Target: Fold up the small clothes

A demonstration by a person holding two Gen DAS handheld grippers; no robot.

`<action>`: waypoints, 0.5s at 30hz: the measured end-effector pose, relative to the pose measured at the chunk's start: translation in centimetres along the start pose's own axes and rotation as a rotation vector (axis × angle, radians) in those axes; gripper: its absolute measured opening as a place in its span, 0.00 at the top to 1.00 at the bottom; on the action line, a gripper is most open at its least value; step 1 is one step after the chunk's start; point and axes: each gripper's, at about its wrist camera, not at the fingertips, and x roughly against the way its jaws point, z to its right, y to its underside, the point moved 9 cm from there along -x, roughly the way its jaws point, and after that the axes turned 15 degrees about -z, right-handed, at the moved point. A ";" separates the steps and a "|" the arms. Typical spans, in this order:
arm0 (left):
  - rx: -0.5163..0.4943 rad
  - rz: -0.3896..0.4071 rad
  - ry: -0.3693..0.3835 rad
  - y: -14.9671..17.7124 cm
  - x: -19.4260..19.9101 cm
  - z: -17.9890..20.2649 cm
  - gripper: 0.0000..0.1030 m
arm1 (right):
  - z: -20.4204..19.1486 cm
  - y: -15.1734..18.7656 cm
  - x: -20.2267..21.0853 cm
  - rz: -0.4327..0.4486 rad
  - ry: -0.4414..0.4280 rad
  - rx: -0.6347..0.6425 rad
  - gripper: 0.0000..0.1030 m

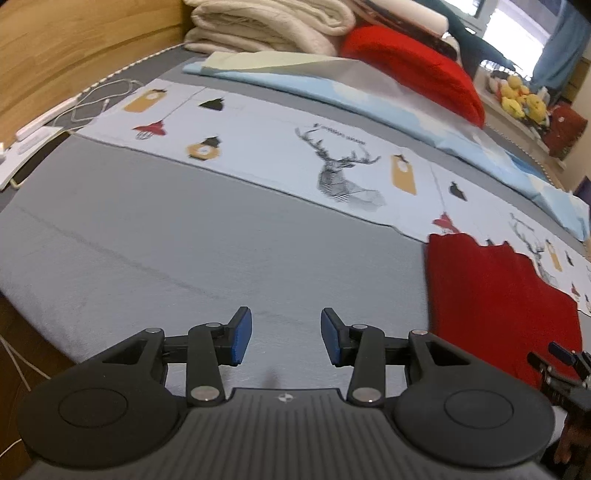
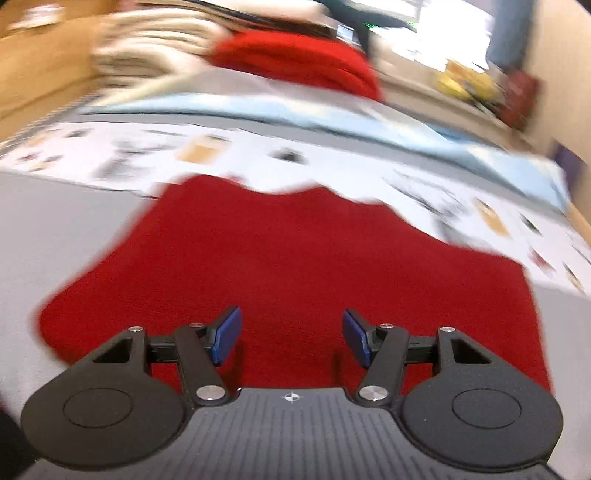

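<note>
A small red garment (image 2: pixel 288 258) lies flat on the grey bed sheet (image 1: pixel 166 236). It also shows in the left wrist view (image 1: pixel 495 295) at the right. My right gripper (image 2: pixel 291 338) is open and empty, low over the garment's near edge. My left gripper (image 1: pixel 286 336) is open and empty over bare grey sheet, to the left of the garment. The other gripper's tip (image 1: pixel 561 362) shows at the far right of the left wrist view. The right wrist view is blurred.
A white printed cloth with deer and lamps (image 1: pixel 332 162) lies behind the garment. Beyond it are a light blue pillow (image 1: pixel 369 99), a red cushion (image 1: pixel 417 70) and folded cream blankets (image 1: pixel 266 26). A wooden headboard (image 1: pixel 74 48) and white cables (image 1: pixel 92 103) are at left.
</note>
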 end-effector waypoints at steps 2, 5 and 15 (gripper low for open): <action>-0.003 -0.007 -0.013 0.2 -0.2 -0.7 0.55 | -3.4 0.0 0.6 0.026 -0.045 0.074 0.40; -0.009 -0.017 -0.032 0.6 -0.5 -1.4 0.55 | -8.3 0.3 0.6 0.031 -0.116 0.191 0.40; -0.012 -0.035 -0.051 0.8 -1.1 -2.2 0.55 | -19.6 1.2 -2.3 -0.037 -0.052 0.577 0.37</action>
